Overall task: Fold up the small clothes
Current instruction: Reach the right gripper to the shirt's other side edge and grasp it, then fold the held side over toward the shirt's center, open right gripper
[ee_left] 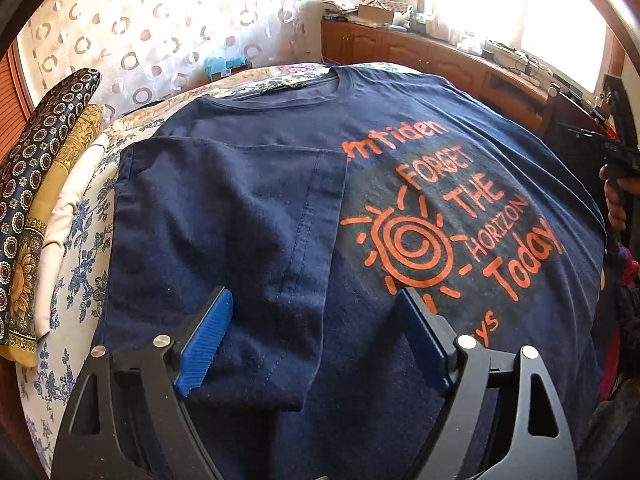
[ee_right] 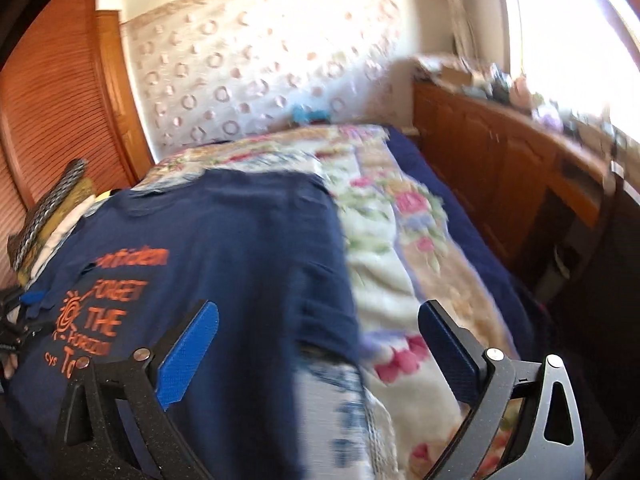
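Note:
A navy T-shirt (ee_left: 400,152) with an orange sun and lettering lies flat, front up, on the bed. Its left side and sleeve (ee_left: 224,216) are folded over onto the front. My left gripper (ee_left: 316,300) hangs just above that folded flap's near end, open, with nothing pinched between its blue pads. In the blurred right wrist view the same T-shirt (ee_right: 240,248) fills the left half. My right gripper (ee_right: 320,308) stands open over the shirt's right edge, one finger above the shirt and the other above the blanket. It holds nothing.
A stack of folded patterned cloths (ee_left: 36,208) lies at the bed's left edge on a blue-flowered sheet (ee_left: 76,264). A floral blanket (ee_right: 404,264) lies right of the shirt. A cluttered wooden sideboard (ee_right: 500,168) runs along the window. Slatted wooden doors (ee_right: 52,100) stand at left.

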Available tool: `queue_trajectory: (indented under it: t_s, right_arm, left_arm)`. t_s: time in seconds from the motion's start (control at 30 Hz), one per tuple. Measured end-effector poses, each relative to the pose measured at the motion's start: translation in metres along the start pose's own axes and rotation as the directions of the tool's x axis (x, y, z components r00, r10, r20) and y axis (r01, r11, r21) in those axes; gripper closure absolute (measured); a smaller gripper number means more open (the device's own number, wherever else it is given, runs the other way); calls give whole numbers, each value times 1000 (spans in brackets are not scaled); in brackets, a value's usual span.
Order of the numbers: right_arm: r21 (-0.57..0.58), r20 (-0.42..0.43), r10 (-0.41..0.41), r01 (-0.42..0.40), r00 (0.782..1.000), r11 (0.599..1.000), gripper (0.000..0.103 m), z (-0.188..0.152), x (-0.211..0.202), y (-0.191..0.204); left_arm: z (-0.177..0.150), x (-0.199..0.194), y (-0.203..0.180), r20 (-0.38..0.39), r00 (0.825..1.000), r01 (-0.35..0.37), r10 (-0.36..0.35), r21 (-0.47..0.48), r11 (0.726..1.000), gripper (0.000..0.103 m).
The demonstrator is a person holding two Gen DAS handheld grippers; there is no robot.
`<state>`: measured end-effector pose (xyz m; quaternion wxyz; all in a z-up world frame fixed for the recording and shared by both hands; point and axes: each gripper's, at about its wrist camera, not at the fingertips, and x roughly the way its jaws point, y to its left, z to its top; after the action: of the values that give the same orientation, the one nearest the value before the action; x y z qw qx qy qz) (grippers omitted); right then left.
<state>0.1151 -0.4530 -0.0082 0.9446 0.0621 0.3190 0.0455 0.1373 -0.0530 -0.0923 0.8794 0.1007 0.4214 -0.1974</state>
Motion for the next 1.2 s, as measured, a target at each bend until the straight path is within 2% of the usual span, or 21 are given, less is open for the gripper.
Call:
queue_trajectory:
  t_s: [0.1, 0.17, 0.27, 0.33, 0.4, 0.43, 0.47, 0.53, 0.6, 0.63, 0.83, 0.97, 1.1, 1.2]
  right_arm:
    - [65, -38, 40, -37, 998, 997, 20, -5, 3, -22]
    - [107, -66, 72, -65, 995, 992, 34, -7, 8, -30]
    - [145, -114, 122, -105, 986, 984, 45, -9, 19, -35]
    - [177, -136, 160, -135, 978, 975, 48, -9, 27, -37]
    - [216, -127, 211, -181, 969, 960, 58, -4, 31, -46]
    - [227, -121, 233, -201, 965, 953, 68, -1, 30, -51]
    - [231, -104, 234, -205, 967, 951, 80, 3, 31, -53]
    - [179, -114, 199, -177, 973, 968, 84, 7, 30, -49]
    - [104, -118, 129, -117, 985, 988, 93, 12, 27, -41]
    - [85, -114, 120, -111, 986, 990, 96, 14, 26, -37]
    - [-35, 14, 28, -27, 1000, 999, 98, 42, -2, -14]
    - [-179, 84, 83, -67, 993, 982, 98, 51, -22, 32]
    - [-293, 19, 173, -160, 985, 943, 98, 33, -12, 78]
    - [-317, -56, 171, -180, 984, 931, 98, 12, 7, 88]
  left_arm:
    - [0, 0, 0, 0, 1000, 0, 0, 0, 1000, 19]
    - [0, 0, 0, 0, 1000, 0, 0, 0, 1000, 19]
    - [-1, 0, 0, 0, 1000, 1, -1, -1, 1000, 19]
    - [-1, 1, 0, 0, 1000, 0, 0, 0, 1000, 19]
    - [0, 0, 0, 0, 1000, 0, 0, 0, 1000, 19]
    - [0, 0, 0, 0, 1000, 0, 0, 0, 1000, 19]
    - [-1, 0, 0, 0, 1000, 0, 0, 0, 1000, 19]
    - [0, 0, 0, 0, 1000, 1, -1, -1, 1000, 19]
    - [0, 0, 0, 1, 1000, 1, -1, -1, 1000, 19]
    - [0, 0, 0, 1, 1000, 1, -1, 0, 1000, 18]
    - [0, 0, 0, 1, 1000, 1, -1, -1, 1000, 18]
    - [-1, 0, 0, 1, 1000, 1, -1, -1, 1000, 18]
    - [-1, 0, 0, 1, 1000, 1, -1, -1, 1000, 18]
    - [-1, 1, 0, 1, 1000, 1, -1, -1, 1000, 18]
